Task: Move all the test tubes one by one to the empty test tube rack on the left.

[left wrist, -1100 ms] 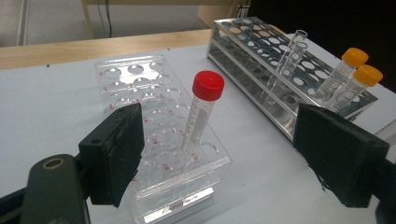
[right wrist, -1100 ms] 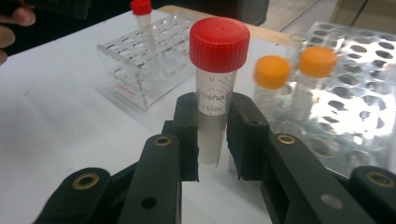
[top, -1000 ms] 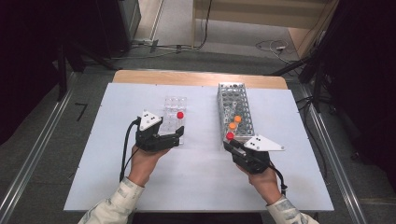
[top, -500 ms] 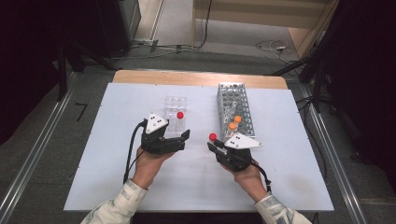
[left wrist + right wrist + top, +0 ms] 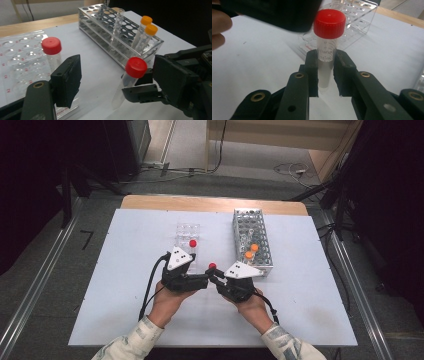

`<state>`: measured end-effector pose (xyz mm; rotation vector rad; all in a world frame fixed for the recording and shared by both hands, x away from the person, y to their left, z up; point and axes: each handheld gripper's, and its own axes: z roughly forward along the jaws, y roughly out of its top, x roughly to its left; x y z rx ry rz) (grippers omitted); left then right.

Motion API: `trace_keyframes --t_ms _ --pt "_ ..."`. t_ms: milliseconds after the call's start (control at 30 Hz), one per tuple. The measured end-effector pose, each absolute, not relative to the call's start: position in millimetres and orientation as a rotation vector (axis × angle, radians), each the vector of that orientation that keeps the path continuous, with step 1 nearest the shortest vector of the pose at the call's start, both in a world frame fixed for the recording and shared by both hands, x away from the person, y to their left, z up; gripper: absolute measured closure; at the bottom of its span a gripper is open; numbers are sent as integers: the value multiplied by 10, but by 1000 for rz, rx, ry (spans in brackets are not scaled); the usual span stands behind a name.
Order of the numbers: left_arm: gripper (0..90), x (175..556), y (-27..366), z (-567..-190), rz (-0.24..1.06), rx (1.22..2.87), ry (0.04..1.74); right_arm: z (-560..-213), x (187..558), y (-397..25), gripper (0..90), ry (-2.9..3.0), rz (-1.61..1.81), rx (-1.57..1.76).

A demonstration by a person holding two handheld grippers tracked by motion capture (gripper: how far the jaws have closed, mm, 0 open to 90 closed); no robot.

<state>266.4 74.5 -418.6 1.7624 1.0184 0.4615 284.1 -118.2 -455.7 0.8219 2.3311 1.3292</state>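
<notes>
The right hand-held gripper (image 5: 325, 72) is clamped on a clear red-capped tube (image 5: 327, 42), its jaws pinching the barrel just below the cap and holding it roughly upright above the white surface (image 5: 125, 270). The left hand-held gripper (image 5: 112, 82) stands wide open, the tube between its jaws and touching neither. A second red-capped tube (image 5: 52, 53) stands in the clear tray (image 5: 17, 52); two orange-capped tubes (image 5: 146, 28) sit in the metal rack (image 5: 105, 25).

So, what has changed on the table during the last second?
The right gripper, shut on a red-capped tube, carried it from the metal rack leftward to the left gripper, which is open. The orange-capped tubes and the clear rack with its red-capped tube stayed put.
</notes>
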Motion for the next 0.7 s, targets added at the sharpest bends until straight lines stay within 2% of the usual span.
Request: trace_keyframes --t_ms 133,233,267,300,467,700 --pt "340 2644 691 -4205 451 1777 983 -4539 2823 -1150 717 2335 1343 810" --pt "456 2636 679 -4217 443 1785 960 -4530 2807 -1139 717 2339 1347 806" --pt "523 2634 675 -4220 443 1786 956 -4524 2798 -1135 717 2340 1350 804" --pt "523 2632 670 -4224 443 1786 956 -4524 2798 -1135 717 2340 1350 804" --pt "658 2631 674 -4234 448 1786 946 -4517 2790 -1131 717 2340 1357 797" --pt "699 2629 681 -4228 456 1785 936 -4512 2785 -1133 713 2337 1358 800"
